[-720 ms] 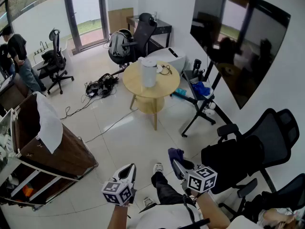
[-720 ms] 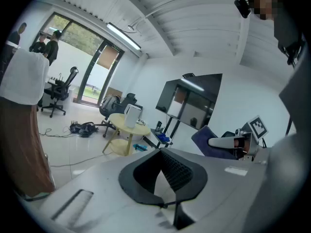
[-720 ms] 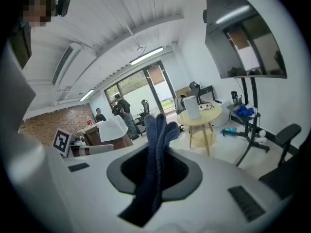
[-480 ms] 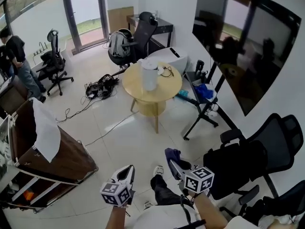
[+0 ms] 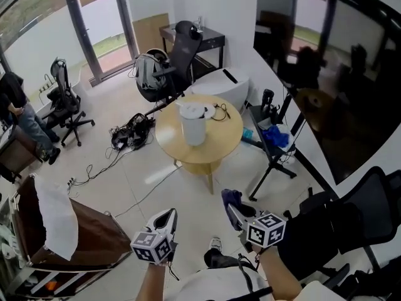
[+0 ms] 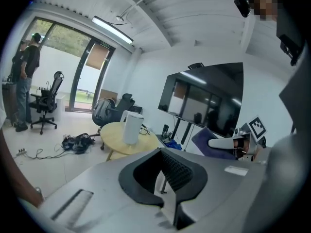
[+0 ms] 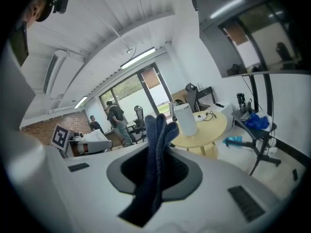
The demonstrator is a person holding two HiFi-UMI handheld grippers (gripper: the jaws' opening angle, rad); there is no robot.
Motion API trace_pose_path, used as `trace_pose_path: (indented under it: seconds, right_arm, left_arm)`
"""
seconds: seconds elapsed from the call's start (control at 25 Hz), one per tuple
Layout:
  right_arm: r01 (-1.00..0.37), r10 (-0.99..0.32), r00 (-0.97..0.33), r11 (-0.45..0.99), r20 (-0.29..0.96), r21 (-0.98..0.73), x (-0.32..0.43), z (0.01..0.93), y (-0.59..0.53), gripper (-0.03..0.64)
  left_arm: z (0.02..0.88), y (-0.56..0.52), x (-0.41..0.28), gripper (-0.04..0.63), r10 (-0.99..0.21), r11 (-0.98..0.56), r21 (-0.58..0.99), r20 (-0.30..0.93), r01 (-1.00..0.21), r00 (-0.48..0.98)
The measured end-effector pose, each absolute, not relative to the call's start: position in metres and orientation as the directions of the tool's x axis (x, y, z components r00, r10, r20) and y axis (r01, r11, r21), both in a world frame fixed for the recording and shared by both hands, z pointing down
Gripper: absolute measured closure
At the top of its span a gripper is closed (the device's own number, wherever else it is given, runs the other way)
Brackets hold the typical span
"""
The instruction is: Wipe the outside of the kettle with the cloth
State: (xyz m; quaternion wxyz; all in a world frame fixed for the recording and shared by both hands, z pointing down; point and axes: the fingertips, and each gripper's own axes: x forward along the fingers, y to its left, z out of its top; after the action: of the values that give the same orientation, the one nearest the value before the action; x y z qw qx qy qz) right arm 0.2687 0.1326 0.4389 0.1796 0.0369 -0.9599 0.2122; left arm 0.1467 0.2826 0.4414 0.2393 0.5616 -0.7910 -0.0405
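Right gripper view: our right gripper [image 7: 154,176] pinches the blue cloth [image 7: 156,135]
Left gripper [image 6: 164,181]: pressed together
Kettle [image 5: 193,125]: on the round table [image 5: 220,148]

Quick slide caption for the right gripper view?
Right gripper clamps the dark blue cloth; white kettle stands on the round table ahead.

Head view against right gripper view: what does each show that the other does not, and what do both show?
Only the head view shows the cable pile on the floor. Only the right gripper view shows the ceiling lamp. Both show the kettle on the round table and the cloth held by the right hand-held gripper.
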Motion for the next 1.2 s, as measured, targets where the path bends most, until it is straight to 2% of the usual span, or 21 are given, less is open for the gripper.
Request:
trace_pose_path:
  seconds: [0.52,0.88,1.08,1.2]
  right_arm:
    - [-0.136,0.008,-0.939,0.909,0.345,-0.394,0.171,0.429,0.045,0.549]
    - [-0.206,-0.060,-0.931,0.901,0.361,-0.382,0.084,0.434,0.000,0.548]
    - [-0.249,-0.104,-0.922,0.896,0.372,-0.367,0.025,0.426,-0.022,0.548]
    - [-0.281,-0.134,-0.914,0.889,0.382,-0.362,-0.001,0.428,-0.032,0.548]
  left_arm:
    - [0.446,0.187,0.027,0.591,-0.894,0.376,0.299,0.364,-0.877,-0.260]
    - [0.478,0.104,-0.092,0.588,-0.888,0.290,0.215,0.423,-0.933,-0.178]
    - [0.487,0.056,-0.171,0.551,-0.880,0.239,0.157,0.452,-0.958,-0.145]
    - [0.502,0.025,-0.214,0.430,-0.875,0.220,0.110,0.462,-0.969,-0.146]
